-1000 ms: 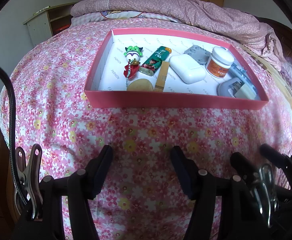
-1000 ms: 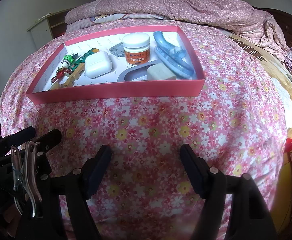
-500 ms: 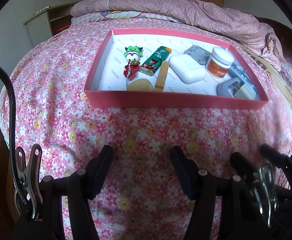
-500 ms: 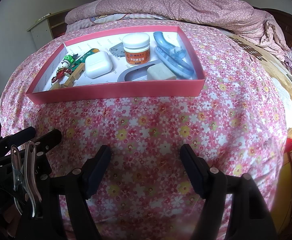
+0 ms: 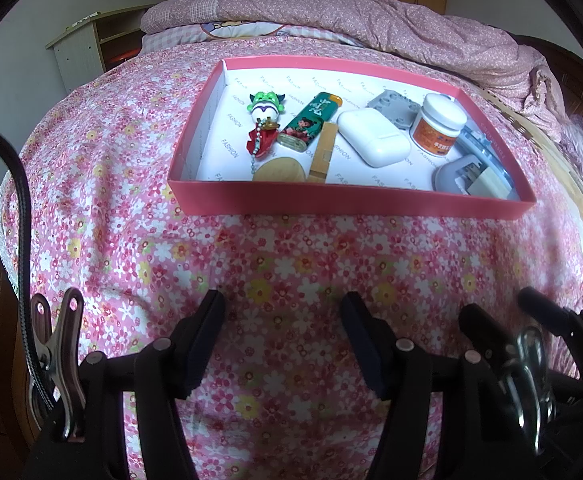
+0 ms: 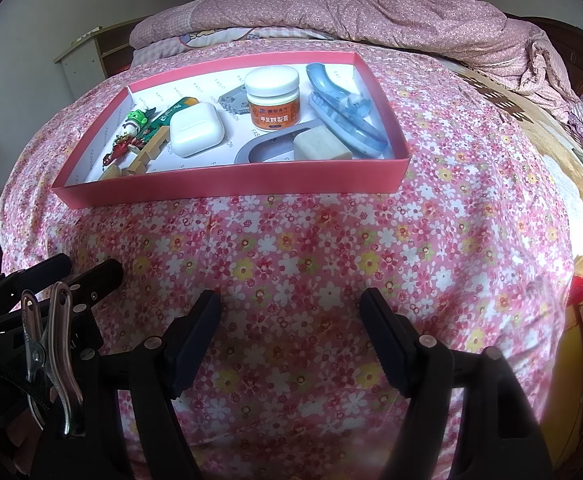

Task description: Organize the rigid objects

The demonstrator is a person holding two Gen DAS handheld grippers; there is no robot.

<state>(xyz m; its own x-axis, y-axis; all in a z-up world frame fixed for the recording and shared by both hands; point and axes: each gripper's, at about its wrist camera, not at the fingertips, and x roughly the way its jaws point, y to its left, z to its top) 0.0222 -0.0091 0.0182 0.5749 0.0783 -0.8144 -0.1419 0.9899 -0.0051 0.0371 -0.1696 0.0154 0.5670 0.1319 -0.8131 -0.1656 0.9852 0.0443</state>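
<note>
A pink box (image 5: 343,203) (image 6: 227,184) lies on the flowered bed. In it are a green-headed toy keychain (image 5: 266,114), a green lighter (image 5: 311,120), a wooden clip (image 5: 323,152), a white earbud case (image 5: 373,138) (image 6: 197,130), a white-lidded orange jar (image 5: 437,124) (image 6: 273,98), a grey plate (image 5: 393,106), a grey holder with a beige block (image 6: 319,146) and a blue piece (image 6: 343,108). My left gripper (image 5: 283,320) and right gripper (image 6: 291,316) are both open and empty, low over the bedspread in front of the box.
A rumpled pink quilt (image 5: 351,12) lies behind the box. A wooden shelf unit (image 5: 87,48) stands at the far left. A yellow patterned cover (image 6: 539,152) lies at the bed's right side. The right gripper also shows in the left wrist view (image 5: 539,332).
</note>
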